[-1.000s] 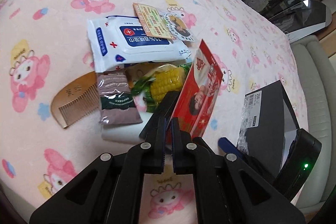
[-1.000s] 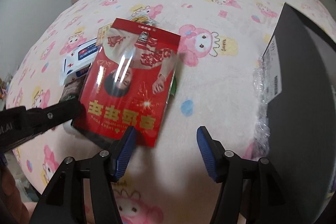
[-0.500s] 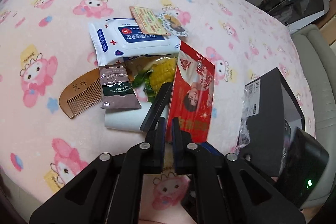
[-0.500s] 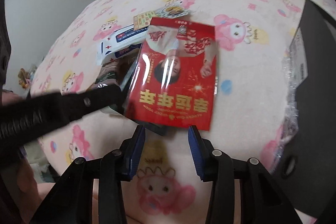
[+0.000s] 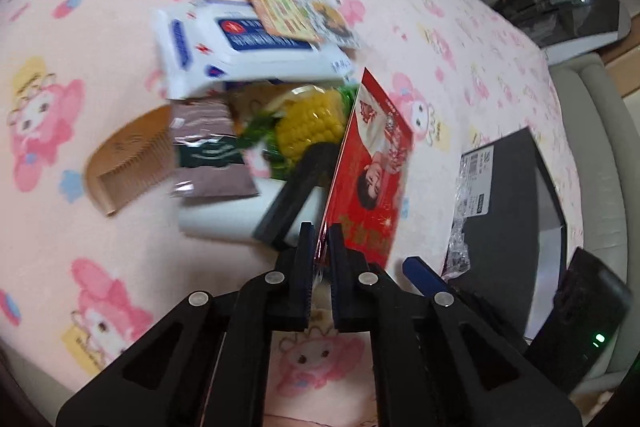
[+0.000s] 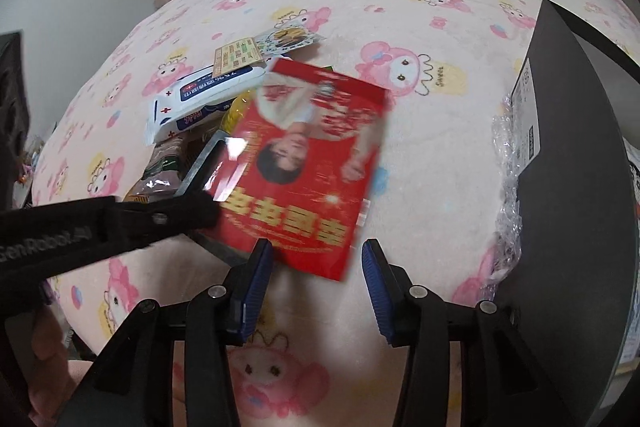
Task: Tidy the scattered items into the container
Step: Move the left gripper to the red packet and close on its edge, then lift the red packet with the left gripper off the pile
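Note:
My left gripper (image 5: 319, 247) is shut on the lower edge of a red packet (image 5: 372, 163) and holds it tilted up above the pile. The red packet (image 6: 308, 171) shows flat in the right wrist view, with the left gripper (image 6: 208, 211) pinching its left corner. My right gripper (image 6: 318, 269) is open just below the packet's lower edge, not touching it. The black box container (image 6: 576, 163) stands at the right; it also shows in the left wrist view (image 5: 508, 211).
On the pink cartoon blanket (image 5: 100, 259) lie a white wipes pack (image 5: 240, 47), a wooden comb (image 5: 128, 163), a brown sachet (image 5: 208, 155), a corn packet (image 5: 308, 123), a black flat object (image 5: 296, 195) and small cards (image 5: 280, 11). A white sofa (image 5: 600, 131) is at the right.
The left gripper has lifted and turned the red packet slightly toward the box. The right gripper has opened wider and sits closer under the packet's edge.

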A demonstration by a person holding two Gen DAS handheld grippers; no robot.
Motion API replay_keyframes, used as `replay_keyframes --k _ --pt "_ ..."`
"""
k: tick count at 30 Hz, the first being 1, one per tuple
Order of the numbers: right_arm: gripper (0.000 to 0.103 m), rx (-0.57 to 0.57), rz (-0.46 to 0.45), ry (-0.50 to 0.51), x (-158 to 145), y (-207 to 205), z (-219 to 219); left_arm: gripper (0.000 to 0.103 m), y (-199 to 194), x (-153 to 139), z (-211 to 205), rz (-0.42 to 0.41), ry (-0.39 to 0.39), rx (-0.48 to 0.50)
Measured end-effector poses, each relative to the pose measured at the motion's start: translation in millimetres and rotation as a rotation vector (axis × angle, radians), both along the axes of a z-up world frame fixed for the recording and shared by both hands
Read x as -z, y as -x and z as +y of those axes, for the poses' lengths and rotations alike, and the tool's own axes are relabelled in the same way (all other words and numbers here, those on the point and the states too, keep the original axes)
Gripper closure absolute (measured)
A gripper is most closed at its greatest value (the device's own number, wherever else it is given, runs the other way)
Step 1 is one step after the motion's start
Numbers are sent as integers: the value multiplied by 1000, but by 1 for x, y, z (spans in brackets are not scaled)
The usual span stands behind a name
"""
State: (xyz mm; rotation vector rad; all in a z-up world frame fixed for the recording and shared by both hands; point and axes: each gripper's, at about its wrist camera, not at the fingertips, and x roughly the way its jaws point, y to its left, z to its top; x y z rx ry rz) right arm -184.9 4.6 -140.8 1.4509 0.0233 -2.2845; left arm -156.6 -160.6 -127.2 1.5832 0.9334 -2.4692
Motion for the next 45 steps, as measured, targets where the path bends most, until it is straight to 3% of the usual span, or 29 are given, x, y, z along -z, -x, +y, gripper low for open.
replay_keyframes --k 5,9,13,17,21,22,24,25,28,31,33,35,41,45 --pt "47 -30 0 -6 -2 0 -1 94 -5 -1 -6 -14 -4 -20" --pt "45 -20 -5 -44 4 9 -6 88 4 9 -16 -16 -86 -42" --pt "36 -3 -38 16 13 25 -3 88 21 18 -11 -19 -125 16" --pt "36 2 -78 115 17 32 3 88 27 26 -2 -59 -109 52" --pt "43 -14 -62 144 15 25 2 93 20 14 3 -22 -40 62" --pt "45 -19 -64 155 13 22 2 99 17 10 2 -5 -39 59" --pt "62 -33 -75 196 8 16 3 100 10 4 1 35 -67 63" --pt "62 -38 -75 210 4 13 4 100 6 0 1 54 -82 66" --pt "62 -64 -49 191 -6 4 3 100 0 -5 5 66 -78 72" --pt "62 -66 -28 133 -9 -4 2 100 3 -2 6 27 -66 77" --pt "62 -59 -31 111 -7 -7 2 94 5 2 6 -5 -60 76" --pt "61 -52 -42 94 -2 -7 1 70 7 5 6 -35 -44 66" --pt "54 -64 -50 21 15 -6 -1 70 21 20 5 -78 -78 74" --pt "49 -74 -49 30 22 -3 -2 70 37 24 15 -85 -72 132"
